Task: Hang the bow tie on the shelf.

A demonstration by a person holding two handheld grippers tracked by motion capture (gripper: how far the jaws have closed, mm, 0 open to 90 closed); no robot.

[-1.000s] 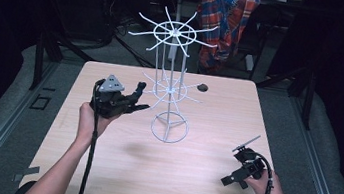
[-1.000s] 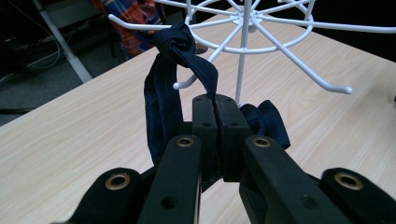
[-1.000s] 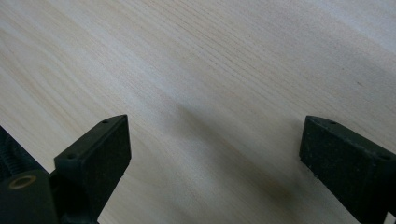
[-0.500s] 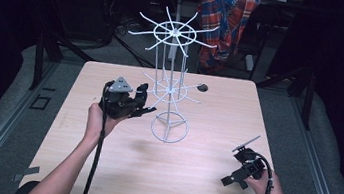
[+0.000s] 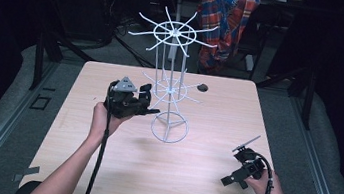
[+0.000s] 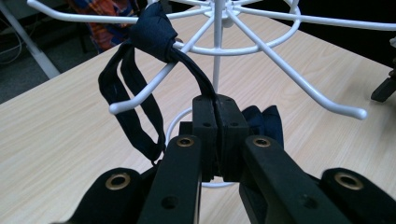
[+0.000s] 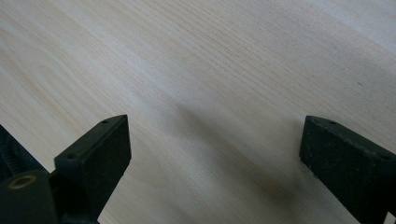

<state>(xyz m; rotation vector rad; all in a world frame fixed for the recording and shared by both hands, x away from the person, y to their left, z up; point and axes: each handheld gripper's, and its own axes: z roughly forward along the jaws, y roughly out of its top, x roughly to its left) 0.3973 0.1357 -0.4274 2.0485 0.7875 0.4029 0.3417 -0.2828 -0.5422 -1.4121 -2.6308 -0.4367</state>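
Note:
A white wire rack (image 5: 169,89) with two tiers of spoke-like hooks stands mid-table. My left gripper (image 5: 152,108) is held at its lower tier, to the left of the pole. In the left gripper view, that gripper (image 6: 218,112) is shut on a dark blue fabric band (image 6: 154,30). The band's knot rests on a hook arm (image 6: 140,99), and its loops hang down beside it. My right gripper (image 5: 233,177) sits low near the table's front right. In the right gripper view, it (image 7: 215,154) is open over bare wood.
A small dark object (image 5: 203,87) lies on the wooden table (image 5: 100,168) behind the rack. The rack's base ring (image 5: 170,128) sits between my two hands. A plaid shirt (image 5: 225,18) hangs beyond the far edge. Dark floor surrounds the table.
My left gripper has edged to the right, closer to the rack's lower tier, with the band in it. The right gripper has stayed where it was.

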